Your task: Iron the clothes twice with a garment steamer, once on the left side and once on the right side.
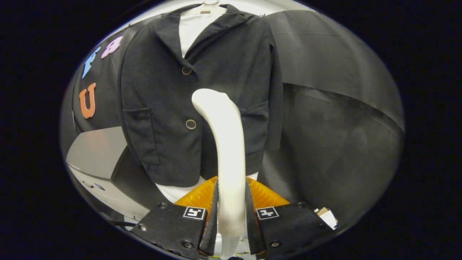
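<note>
A dark jacket with two round buttons hangs on a hanger over a white shirt, straight ahead of me. My gripper is shut on the handle of a white garment steamer, both fingers pressing its sides. The steamer rises from between the fingers and curves toward the jacket. Its head lies over the jacket's front, just right of the button line and between the two buttons. Whether the head touches the cloth I cannot tell.
A grey box-like unit with a white base stands to the left, below the jacket's sleeve. Black cloth drapes to the right of the jacket. A small card-like scrap lies beside the right finger.
</note>
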{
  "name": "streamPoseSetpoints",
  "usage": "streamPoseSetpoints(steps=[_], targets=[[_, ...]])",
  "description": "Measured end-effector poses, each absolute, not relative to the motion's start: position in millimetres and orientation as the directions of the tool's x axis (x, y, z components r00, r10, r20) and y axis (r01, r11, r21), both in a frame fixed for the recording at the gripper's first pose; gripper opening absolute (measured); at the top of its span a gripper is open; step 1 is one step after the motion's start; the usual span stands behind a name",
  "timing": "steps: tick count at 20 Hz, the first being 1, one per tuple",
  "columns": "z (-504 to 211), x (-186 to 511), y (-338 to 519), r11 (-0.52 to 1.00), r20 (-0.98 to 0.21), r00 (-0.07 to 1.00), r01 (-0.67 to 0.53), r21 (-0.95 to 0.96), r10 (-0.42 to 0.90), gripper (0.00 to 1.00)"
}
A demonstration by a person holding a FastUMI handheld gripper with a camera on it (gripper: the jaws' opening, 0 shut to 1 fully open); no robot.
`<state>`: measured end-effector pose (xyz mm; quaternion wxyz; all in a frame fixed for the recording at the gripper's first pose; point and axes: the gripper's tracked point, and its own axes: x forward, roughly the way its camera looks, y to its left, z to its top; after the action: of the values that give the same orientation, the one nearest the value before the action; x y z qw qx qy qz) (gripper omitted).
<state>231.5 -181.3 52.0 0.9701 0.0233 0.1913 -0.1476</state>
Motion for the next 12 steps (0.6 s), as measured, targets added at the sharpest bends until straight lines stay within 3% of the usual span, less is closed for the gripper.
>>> streamPoseSetpoints(steps=[12], targets=[[-18, 218, -175, 0.962, -0.502, 0.836, 0.271, 0.022, -0.224, 0.38]])
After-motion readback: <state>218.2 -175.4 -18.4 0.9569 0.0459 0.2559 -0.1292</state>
